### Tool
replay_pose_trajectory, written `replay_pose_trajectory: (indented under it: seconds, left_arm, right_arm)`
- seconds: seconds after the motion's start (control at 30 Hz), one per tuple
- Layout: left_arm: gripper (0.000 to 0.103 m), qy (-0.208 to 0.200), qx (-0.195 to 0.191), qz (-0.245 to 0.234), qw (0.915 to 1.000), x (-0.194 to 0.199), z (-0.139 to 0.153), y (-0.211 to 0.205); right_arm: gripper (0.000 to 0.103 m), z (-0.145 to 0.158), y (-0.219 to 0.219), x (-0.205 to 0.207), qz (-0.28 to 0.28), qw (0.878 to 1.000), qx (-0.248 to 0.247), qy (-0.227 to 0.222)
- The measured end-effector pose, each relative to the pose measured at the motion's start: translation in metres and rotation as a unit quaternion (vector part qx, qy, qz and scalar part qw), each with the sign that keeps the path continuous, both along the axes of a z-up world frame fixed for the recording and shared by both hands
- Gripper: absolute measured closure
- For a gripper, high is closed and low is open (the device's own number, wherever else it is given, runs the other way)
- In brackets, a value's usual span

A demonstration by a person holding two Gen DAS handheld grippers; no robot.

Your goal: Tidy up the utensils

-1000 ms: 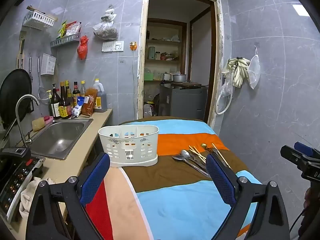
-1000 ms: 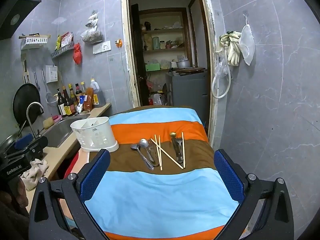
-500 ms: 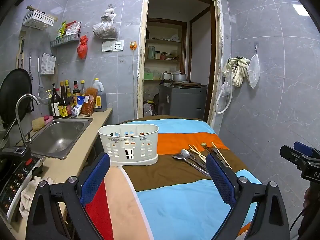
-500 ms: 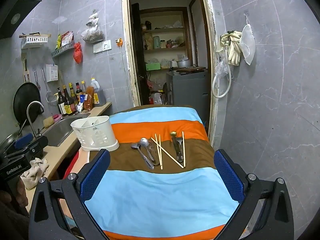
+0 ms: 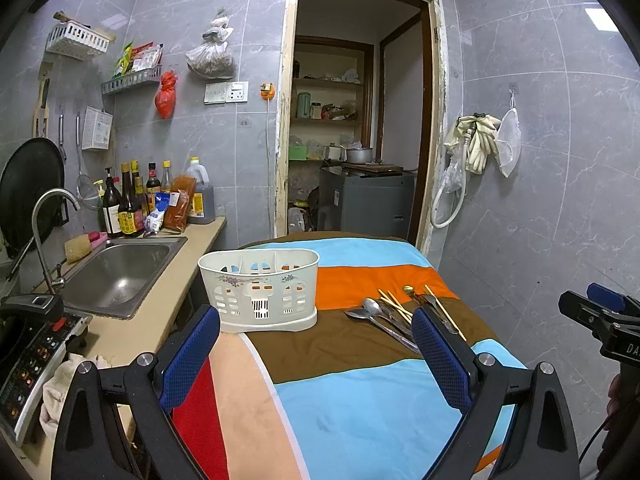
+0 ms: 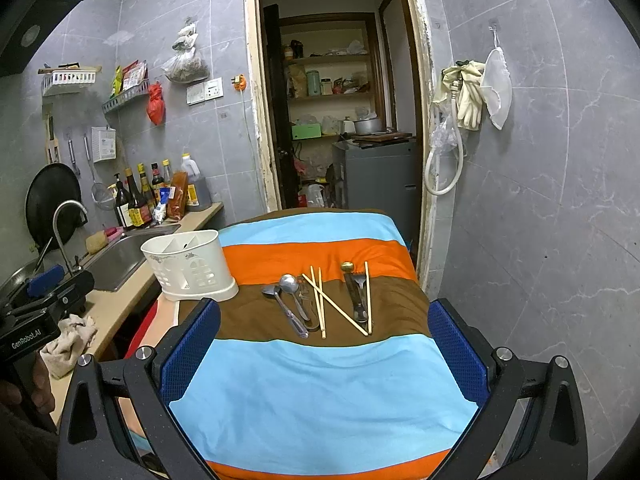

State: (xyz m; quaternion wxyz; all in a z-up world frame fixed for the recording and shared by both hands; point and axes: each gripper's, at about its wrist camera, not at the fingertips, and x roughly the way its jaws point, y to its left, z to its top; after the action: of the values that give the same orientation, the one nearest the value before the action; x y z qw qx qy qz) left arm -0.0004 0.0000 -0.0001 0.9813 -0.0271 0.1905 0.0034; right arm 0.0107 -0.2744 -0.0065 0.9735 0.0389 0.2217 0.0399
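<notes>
Striped cloth [image 6: 320,380] covers the table, keeping the spoons [image 6: 289,286], chopsticks [image 6: 320,300] and what may be a fork just right of the white caddy [image 6: 188,266], within easy reach. Both the left gripper [image 5: 316,360] and right gripper [image 6: 324,344] hover short of them, jaws wide and empty, ready to pick.

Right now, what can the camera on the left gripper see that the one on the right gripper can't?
Only the left wrist view shows the control panel beside the sink and the right gripper's body at its right edge. Only the right wrist view looks down into the basket's dividers, and shows every utensil unblocked. Both share the white utensil basket, spoons, chopsticks and striped cloth.
</notes>
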Motion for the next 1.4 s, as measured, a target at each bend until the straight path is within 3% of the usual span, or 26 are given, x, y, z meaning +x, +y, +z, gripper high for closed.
replay_pose_trajectory:
  seconds: [1.4]
  left_arm:
    - [0.006,-0.001,0.002,0.0,1.0,-0.0002,0.0,-0.0003]
  right_arm:
    - [0.001,0.0003,0.0013,0.0028,0.0,1.0,-0.002,0.002]
